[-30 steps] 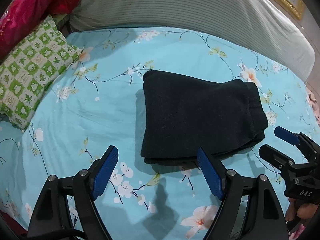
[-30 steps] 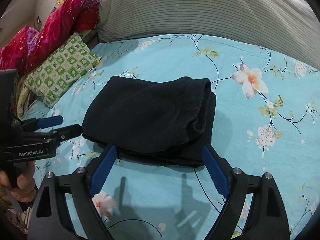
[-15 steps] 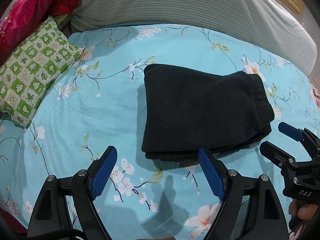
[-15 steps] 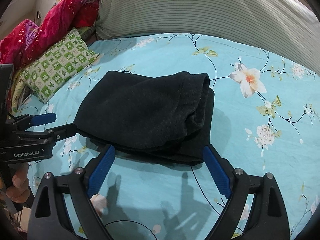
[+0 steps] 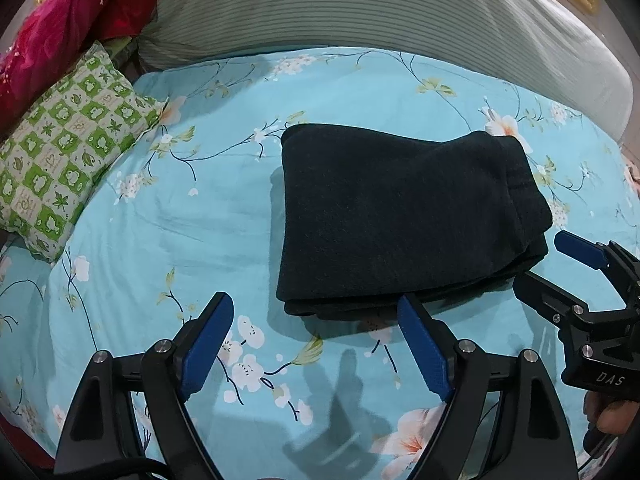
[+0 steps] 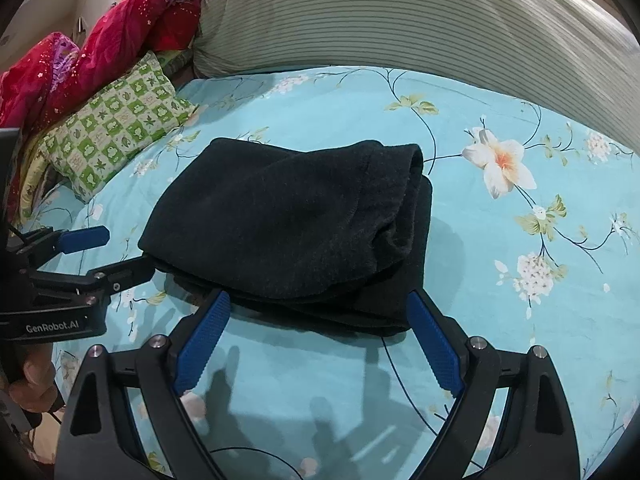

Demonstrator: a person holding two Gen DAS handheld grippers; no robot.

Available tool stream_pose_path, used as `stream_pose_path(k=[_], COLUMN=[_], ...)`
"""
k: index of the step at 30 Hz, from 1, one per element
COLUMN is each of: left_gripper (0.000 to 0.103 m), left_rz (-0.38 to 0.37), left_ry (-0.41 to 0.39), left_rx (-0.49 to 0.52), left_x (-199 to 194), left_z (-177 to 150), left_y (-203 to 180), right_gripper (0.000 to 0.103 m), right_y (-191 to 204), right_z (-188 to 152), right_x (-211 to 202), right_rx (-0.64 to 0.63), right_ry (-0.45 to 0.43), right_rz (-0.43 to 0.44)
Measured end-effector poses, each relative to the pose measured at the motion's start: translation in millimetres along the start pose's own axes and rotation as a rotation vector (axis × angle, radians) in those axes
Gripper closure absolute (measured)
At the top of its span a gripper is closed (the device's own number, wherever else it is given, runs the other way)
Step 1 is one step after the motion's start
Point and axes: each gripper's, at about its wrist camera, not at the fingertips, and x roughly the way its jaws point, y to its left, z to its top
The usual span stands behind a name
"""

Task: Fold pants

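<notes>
On the floral bedsheet (image 5: 168, 216), dead centre, the pants (image 5: 392, 216) lie folded; both cameras have crept closer, left gripper (image 5: 316, 344) at six o'clock and right gripper (image 6: 316, 340) gaping, holding nothing — folding looks done

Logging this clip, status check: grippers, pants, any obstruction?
Left gripper open, empty. Right gripper open, empty. Black fleece pants folded into a compact stack on the blue floral bedsheet. Nothing in the way.
</notes>
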Motion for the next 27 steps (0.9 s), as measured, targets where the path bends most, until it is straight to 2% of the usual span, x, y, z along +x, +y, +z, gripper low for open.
stream_pose_path(k=[27], left_gripper=[0.018], left_rz=[-0.008], left_ry=[-0.013], left_rx=[0.016], left_x=[0], left_z=[2], left_y=[-2], right_gripper=[0.013], right_y=[12], right_z=[4], right_x=[-7], right_rx=[-0.039], right_ry=[-0.035], right_rz=[0.003])
